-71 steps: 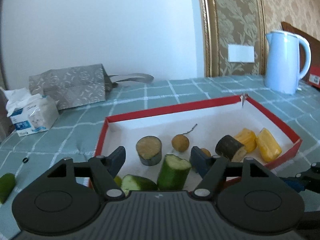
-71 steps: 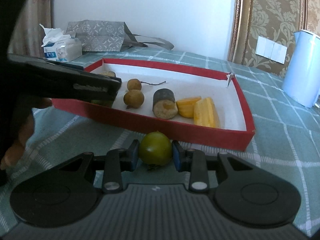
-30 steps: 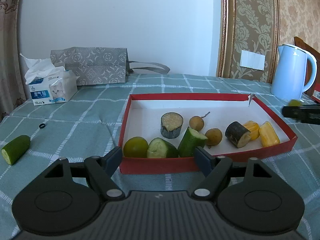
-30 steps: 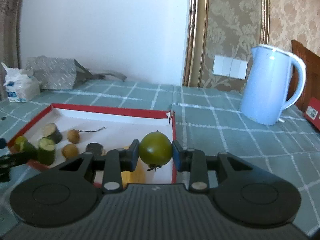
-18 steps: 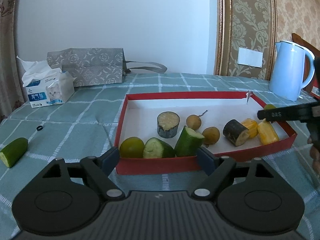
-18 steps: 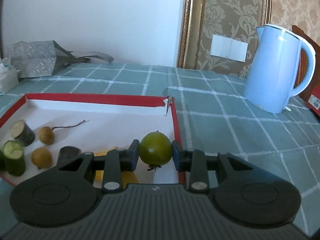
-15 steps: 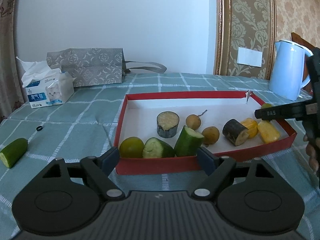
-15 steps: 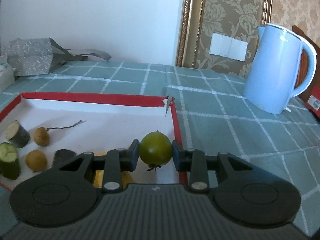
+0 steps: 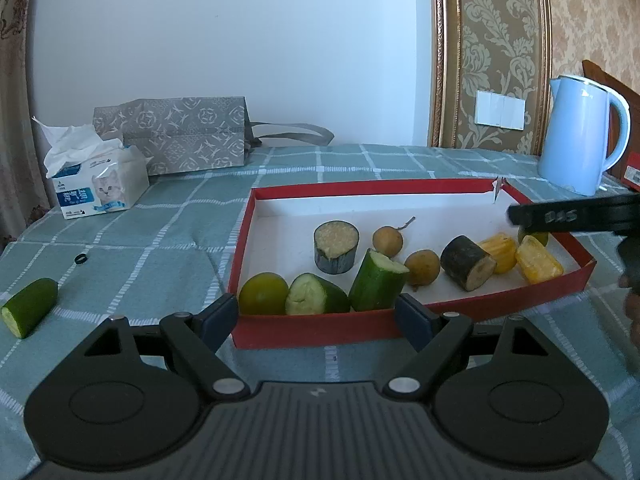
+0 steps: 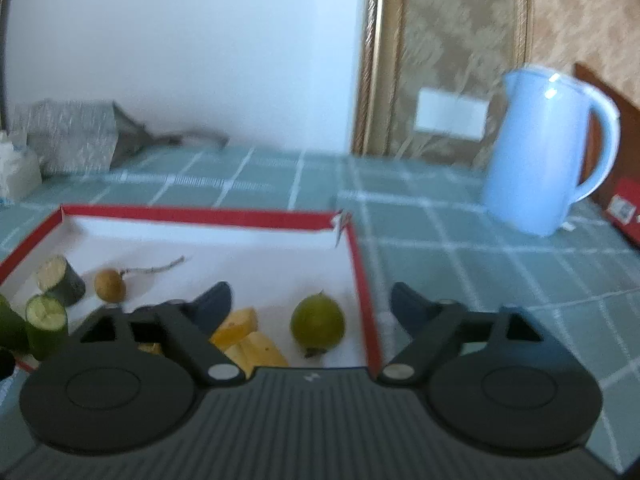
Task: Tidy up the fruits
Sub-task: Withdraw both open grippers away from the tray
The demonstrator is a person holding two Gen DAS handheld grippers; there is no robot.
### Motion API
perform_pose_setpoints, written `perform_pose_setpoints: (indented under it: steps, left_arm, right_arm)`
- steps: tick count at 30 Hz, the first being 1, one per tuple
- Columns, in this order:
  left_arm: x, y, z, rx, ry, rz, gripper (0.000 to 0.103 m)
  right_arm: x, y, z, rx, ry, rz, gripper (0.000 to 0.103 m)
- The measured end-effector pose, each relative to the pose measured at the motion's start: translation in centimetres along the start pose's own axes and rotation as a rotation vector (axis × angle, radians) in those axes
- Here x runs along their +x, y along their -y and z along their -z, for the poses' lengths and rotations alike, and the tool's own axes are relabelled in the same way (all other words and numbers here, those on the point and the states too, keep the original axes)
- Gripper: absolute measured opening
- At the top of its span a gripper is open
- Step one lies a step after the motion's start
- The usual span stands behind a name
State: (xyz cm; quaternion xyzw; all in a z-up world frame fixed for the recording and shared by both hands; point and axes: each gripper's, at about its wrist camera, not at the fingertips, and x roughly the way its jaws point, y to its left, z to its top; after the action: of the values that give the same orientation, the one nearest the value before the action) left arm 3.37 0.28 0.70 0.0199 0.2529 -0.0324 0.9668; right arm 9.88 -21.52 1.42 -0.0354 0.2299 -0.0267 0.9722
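A red tray [image 9: 316, 330] with a white floor holds cucumber chunks [image 9: 378, 280], dark cut pieces [image 9: 336, 246], longans [image 9: 422, 267], yellow pieces [image 9: 538, 264] and a green round fruit [image 9: 262, 294]. My left gripper [image 9: 316, 320] stands open just before the tray's near rim, with nothing in it. My right gripper [image 10: 310, 300] hangs over the tray's right end [image 10: 360, 280] and its jaws are opening. A second green fruit [image 10: 318, 326] lies on the tray floor between them, untouched. One cucumber piece [image 9: 28, 312] lies on the cloth at the far left.
A pale blue kettle [image 9: 580, 136] stands at the back right, next to a red box [image 10: 624, 216]. A tissue pack [image 9: 100, 188] and a grey patterned bag [image 9: 176, 144] sit at the back left. A small black ring [image 9: 81, 258] lies on the checked cloth.
My right gripper has spread its jaws and let go of the green fruit, which now lies in the tray's right end. The left gripper has stayed where it was.
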Motion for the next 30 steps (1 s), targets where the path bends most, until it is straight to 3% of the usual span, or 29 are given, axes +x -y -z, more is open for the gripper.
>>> perform_pose_setpoints:
  steps: [4,8,15,21,30]
  left_arm:
    - [0.0,0.0,0.0,-0.004,-0.002,-0.002,0.086]
    - [0.0,-0.1,0.0,-0.016,-0.016,-0.002,0.086]
    - [-1.4,-0.6,0.6,-0.090,-0.051,0.019,0.086]
    - [-3.2,-0.5,1.5,-0.104,-0.056,-0.019,0.086]
    - [-6.6,0.2,2.0,-0.108,-0.008,-0.086,0.086]
  right_arm:
    - [-2.8,0.4,0.0,0.026,0.061,0.013,0.102]
    - [-5.8,0.5,0.8,0.078,0.083,-0.030,0.103]
    - [-10.9,-1.6,4.6,0.041,0.145,-0.059,0.103]
    - [-11.5,-3.0,6.4,0.012,0.084,-0.068,0.103]
    - [-11.7,-5.0,6.9,-0.020,0.035,0.009,0.103]
